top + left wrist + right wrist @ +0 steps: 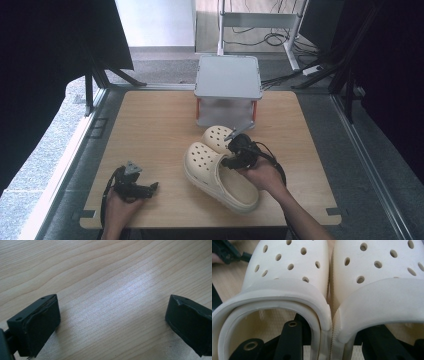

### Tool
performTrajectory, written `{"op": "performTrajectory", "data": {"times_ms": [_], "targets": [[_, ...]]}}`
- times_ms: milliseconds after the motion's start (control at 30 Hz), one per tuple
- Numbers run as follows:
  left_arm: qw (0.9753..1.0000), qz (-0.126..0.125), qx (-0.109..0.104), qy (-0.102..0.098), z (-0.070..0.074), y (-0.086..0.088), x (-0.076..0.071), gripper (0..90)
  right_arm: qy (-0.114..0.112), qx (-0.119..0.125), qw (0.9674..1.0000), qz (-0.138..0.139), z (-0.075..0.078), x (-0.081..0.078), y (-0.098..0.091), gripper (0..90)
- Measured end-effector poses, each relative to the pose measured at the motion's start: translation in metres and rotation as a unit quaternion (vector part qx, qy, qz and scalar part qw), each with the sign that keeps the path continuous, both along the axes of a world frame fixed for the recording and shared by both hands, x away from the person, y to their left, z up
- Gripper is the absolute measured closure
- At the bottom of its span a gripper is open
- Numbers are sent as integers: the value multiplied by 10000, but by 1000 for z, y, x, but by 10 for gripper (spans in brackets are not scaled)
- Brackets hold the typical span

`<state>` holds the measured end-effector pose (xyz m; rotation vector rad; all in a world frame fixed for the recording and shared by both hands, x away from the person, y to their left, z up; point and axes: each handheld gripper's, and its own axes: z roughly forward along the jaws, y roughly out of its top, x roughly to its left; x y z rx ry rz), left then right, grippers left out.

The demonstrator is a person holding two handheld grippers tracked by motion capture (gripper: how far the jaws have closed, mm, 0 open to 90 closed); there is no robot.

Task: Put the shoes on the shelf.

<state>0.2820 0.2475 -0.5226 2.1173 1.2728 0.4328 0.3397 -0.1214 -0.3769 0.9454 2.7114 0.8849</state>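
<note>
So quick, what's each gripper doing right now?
Left gripper: open, holding nothing, jaws wide apart over the bare wooden table.
Right gripper: shut on the pair of cream clogs, one jaw inside each shoe, pinching their inner walls together.

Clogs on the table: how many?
2. Near clog lies mid-table; far clog sits beside it, toward the grey stand. The right gripper pinches their adjoining walls.

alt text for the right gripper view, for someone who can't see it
Two cream perforated foam clogs, the left clog and the right clog, sit pressed side by side, toes pointing away. The right claw pinches their adjoining inner walls together, one black jaw inside each shoe opening. Light wooden table shows at the left.
</note>
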Motion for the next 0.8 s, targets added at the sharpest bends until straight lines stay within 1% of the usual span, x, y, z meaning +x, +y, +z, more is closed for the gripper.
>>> {"op": "performTrajectory", "data": {"times_ms": [167,500,700,800], "targets": [[10000,-1,0,0,0,0,0,0,-79,73,9998,-177,18,7,-8,646],[10000,-9,7,-4,0,0,0,0,-210,82,9986,-484,55,22,-22,645],[10000,-23,1,20,0,0,0,0,-240,129,9974,-673,78,36,-25,645],[10000,-22,1,20,0,0,0,0,-270,170,9962,-812,89,46,-24,644]]}}
